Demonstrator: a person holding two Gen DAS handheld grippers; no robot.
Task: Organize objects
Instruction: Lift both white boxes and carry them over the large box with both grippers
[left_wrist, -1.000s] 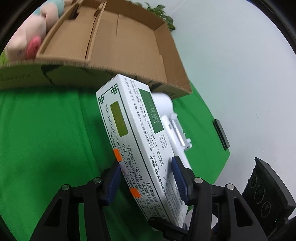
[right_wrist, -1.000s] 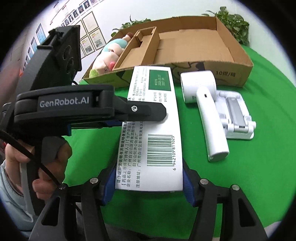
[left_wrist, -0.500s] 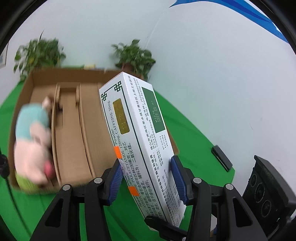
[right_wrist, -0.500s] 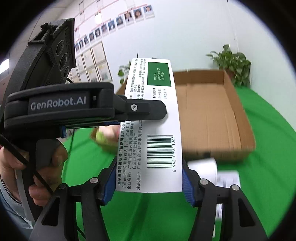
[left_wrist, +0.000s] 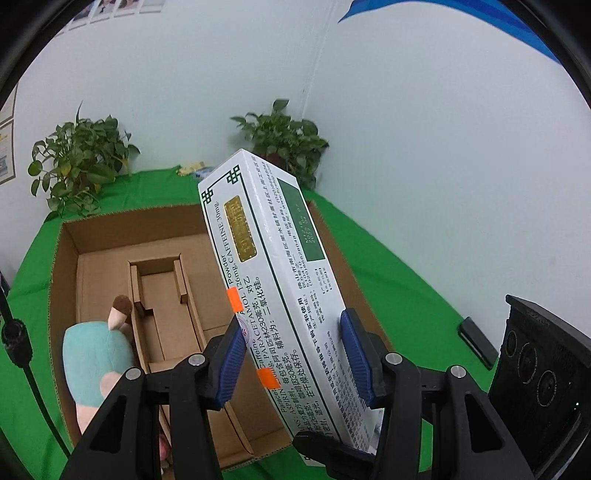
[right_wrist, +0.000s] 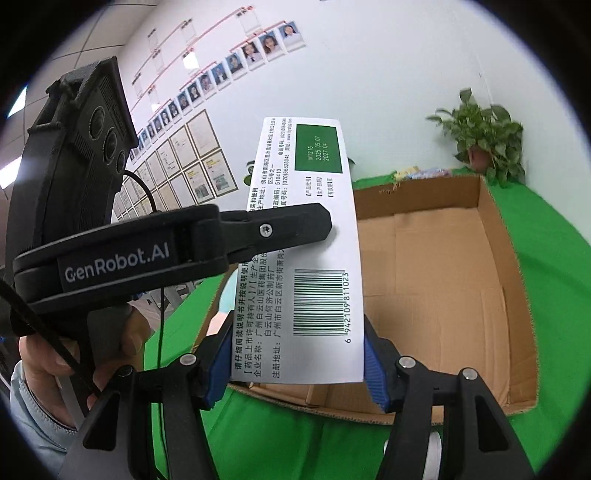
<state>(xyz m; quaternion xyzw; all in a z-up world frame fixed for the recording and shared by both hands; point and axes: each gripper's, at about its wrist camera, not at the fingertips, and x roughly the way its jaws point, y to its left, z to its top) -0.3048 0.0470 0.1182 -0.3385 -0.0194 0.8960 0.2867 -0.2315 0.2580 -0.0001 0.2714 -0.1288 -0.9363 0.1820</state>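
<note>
Two sets of fingers, the left gripper (left_wrist: 293, 354) and the right gripper (right_wrist: 295, 369), are both clamped on one long white medicine box (left_wrist: 266, 280) at the bottom centre of each view. Its long axis runs up-frame, away from the fingers, over the open cardboard box (right_wrist: 491, 229) on the green counter (left_wrist: 399, 295). Both grippers angle downward; a plush toy (left_wrist: 92, 362) fills the lower-left compartment.

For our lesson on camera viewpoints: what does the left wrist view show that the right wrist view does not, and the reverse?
Left wrist only: a plush toy in the carton, the cardboard insert, a second plant.
Right wrist only: the barcode, wall photos, a hand on the left gripper.
Both: the white box clamped by both grippers, the right gripper at its end, and the carton on green cloth.
</note>
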